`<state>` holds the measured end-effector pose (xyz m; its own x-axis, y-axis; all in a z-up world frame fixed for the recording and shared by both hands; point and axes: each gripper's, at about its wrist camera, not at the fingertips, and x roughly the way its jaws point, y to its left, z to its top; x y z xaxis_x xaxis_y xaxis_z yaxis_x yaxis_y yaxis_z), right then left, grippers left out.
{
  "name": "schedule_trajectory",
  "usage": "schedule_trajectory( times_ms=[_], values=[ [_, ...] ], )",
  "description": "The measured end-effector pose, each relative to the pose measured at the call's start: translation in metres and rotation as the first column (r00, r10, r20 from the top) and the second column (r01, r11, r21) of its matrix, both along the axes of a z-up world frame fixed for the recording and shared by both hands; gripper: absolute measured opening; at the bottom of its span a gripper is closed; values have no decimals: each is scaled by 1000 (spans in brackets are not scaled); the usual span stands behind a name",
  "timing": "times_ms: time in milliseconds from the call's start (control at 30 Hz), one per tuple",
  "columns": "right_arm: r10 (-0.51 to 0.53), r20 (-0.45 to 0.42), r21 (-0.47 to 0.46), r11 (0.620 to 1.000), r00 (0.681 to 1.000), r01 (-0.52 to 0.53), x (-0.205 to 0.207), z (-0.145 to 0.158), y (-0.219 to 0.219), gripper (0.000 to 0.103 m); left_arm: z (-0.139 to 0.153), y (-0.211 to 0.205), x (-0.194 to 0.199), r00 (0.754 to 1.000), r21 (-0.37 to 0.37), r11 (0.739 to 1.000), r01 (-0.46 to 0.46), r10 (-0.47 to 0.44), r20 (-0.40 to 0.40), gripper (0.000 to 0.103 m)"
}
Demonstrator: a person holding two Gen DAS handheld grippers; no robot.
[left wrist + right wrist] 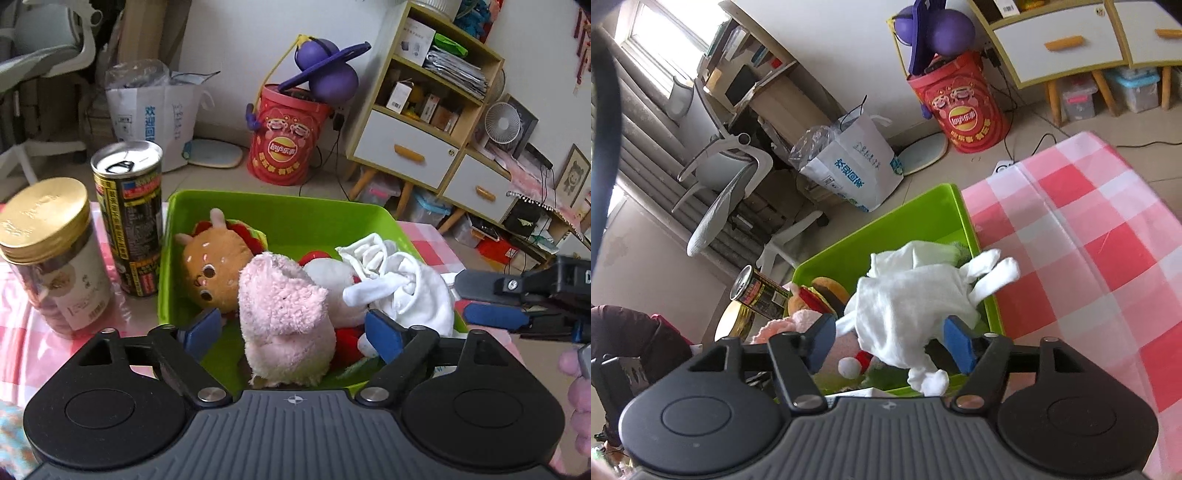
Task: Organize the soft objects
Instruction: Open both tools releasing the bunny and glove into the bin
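Now, main risk: the white cloth lies partly over the right rim of the green bin, w/ a few ends hanging out toward the checked surface. A tug or nudge from the right hand-held gripper could drag it over the edge. That gripper's jaws are wide apart w/ the cloth between them, no grip visible; it sits low centre in the right view.

Second risk: the pink sock stands heaped high at the bin's near edge, centre of the left view. The left hand-held gripper brackets it, jaws spread wide, pads not touching it as far as I can tell. Pulling back carelessly could snag it and tip it out.

Third: the can and jar, left of frame, stand just beside the bin; shoving the bin could topple them.

Bin contents: burger plush, pink sock, white cloth, plus a red-and-white soft item mostly buried, can't ID it.
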<state>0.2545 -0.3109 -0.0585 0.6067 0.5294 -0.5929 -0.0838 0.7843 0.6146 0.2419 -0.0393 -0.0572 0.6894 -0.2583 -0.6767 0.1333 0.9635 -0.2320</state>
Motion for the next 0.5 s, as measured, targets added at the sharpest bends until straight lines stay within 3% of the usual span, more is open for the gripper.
schedule_trajectory(
  times_ms=[100, 233, 500],
  values=[
    [-17, 11, -16, 1000, 1000, 17, -7, 8, -4, 50, 8, 3, -11, 1000, 8, 1000, 3, -3, 20, 89],
    [-40, 19, -43, 998, 999, 41, -20, 19, -11, 53, 17, 9, -28, 999, 22, 1000, -5, 4, 43, 96],
    [-85, 23, -82, 993, 996, 86, -65, 39, -25, 59, 37, 34, -78, 996, 44, 999, -27, 23, 82, 98]
  ],
)
